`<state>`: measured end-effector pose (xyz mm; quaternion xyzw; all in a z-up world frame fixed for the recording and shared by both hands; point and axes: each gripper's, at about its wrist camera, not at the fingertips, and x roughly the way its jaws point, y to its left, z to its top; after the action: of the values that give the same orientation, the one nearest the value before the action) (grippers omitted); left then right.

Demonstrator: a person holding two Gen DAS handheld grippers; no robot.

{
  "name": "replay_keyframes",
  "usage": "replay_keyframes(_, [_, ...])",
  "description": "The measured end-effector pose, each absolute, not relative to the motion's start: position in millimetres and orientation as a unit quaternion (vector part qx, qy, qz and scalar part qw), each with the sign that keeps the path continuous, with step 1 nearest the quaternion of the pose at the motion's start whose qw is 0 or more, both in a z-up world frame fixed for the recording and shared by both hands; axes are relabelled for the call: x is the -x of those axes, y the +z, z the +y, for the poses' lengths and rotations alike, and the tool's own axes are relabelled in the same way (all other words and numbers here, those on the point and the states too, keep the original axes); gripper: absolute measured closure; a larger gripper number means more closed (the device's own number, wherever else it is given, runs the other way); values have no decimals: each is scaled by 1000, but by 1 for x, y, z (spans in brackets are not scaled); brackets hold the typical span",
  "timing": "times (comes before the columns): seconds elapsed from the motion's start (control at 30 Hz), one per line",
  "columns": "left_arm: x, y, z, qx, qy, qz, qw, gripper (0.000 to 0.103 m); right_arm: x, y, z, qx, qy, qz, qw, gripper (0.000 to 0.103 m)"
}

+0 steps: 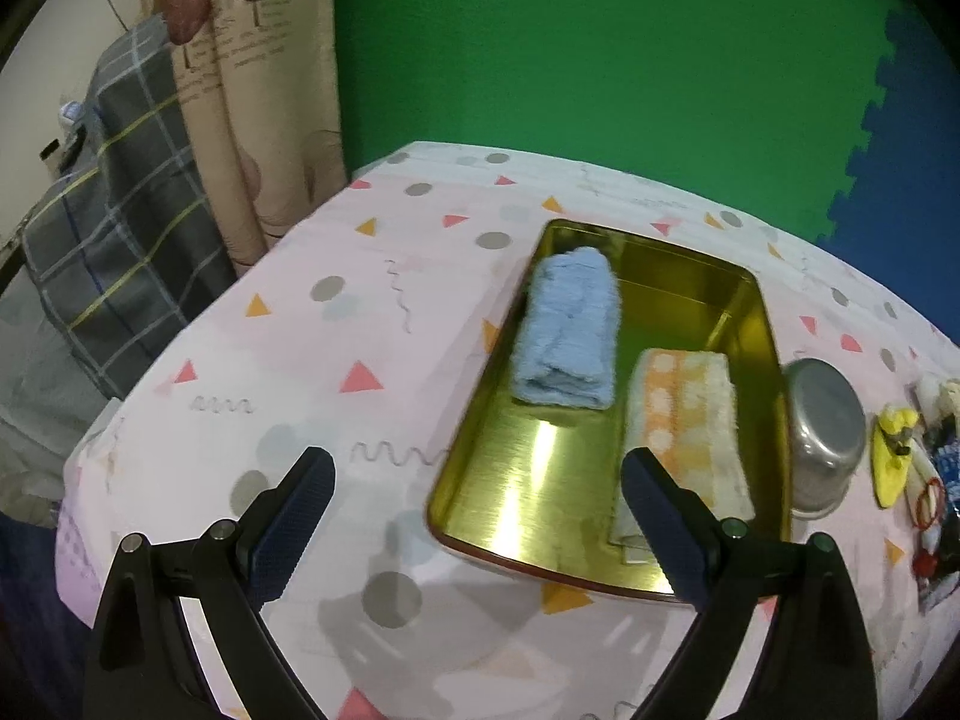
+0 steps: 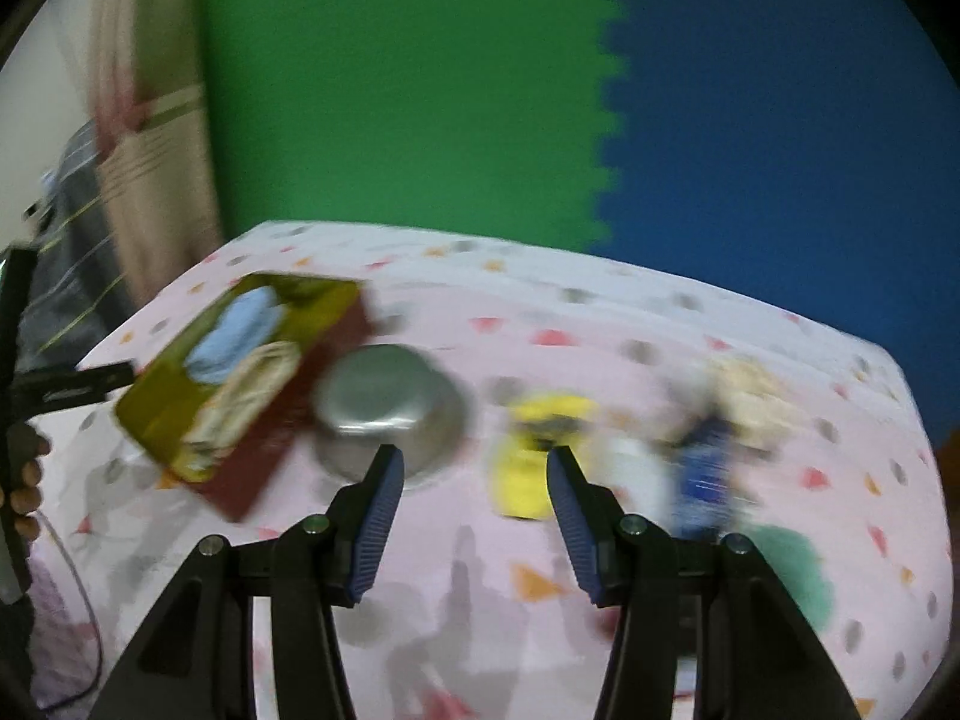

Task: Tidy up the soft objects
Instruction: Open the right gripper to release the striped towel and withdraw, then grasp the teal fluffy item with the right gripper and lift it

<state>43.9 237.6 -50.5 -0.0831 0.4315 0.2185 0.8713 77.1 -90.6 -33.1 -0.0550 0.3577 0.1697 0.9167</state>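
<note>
Table (image 1: 288,360) under a pink patterned cloth, backed by a green and blue wall; on it sits a gold tin (image 1: 558,480) holding two folded towels, a blue towel (image 1: 567,330) toward the far left and an orange towel (image 1: 684,420) along the right side, the two apart; just right of the tin stands an upturned metal bowl (image 1: 825,438), then a yellow toy (image 1: 894,456) beside a small heap of soft things, too blurred to name; left gripper (image 1: 477,510) hovers over the tin's near edge, fingers spread wide and empty; right gripper (image 2: 474,516) hangs above the cloth between bowl and yellow toy, fingers apart, holding nothing.
</note>
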Motion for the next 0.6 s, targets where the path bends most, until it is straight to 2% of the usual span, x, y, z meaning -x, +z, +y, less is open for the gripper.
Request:
replay_keyframes(0.27, [-48, -50, 216, 58, 209, 425, 879, 8, -91, -42, -202, 40, 62, 385, 920, 52])
replay_keyframes(0.6, [-51, -51, 192, 29, 188, 412, 891, 8, -102, -94, -245, 29, 41, 425, 904, 52])
